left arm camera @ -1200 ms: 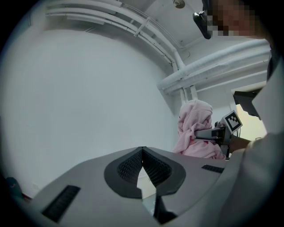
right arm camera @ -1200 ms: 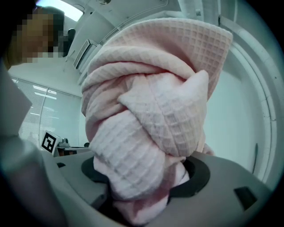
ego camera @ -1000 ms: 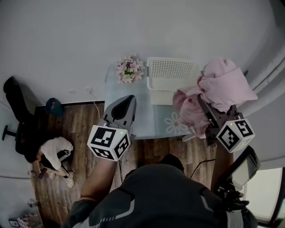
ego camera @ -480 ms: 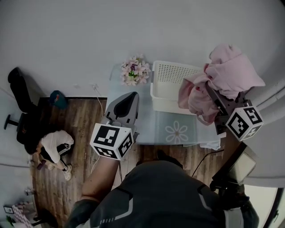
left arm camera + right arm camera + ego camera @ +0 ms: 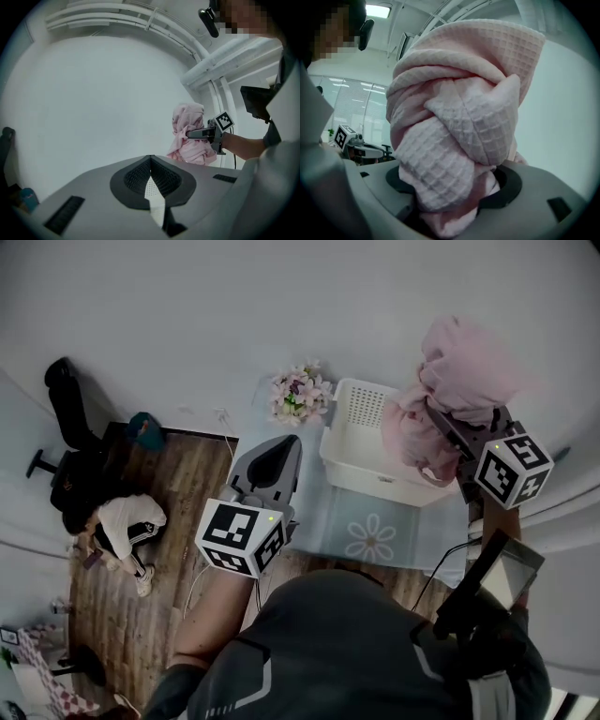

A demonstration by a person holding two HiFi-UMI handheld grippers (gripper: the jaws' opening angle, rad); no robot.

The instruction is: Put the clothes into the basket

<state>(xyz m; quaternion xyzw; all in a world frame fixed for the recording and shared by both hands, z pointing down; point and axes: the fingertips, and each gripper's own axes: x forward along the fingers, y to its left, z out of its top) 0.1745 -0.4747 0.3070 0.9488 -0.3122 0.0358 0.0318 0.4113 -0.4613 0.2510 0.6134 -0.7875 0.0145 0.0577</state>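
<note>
On our right gripper (image 5: pixel 454 192) the fingers pinch the pink clothes (image 5: pixel 459 117), whose waffle weave fills that gripper's view. Our left gripper (image 5: pixel 150 158) has its fingers pressed together, empty. Only the head view shows the bundle held over the right side of the white basket (image 5: pixel 367 479) on the bench (image 5: pixel 314 517).
</note>
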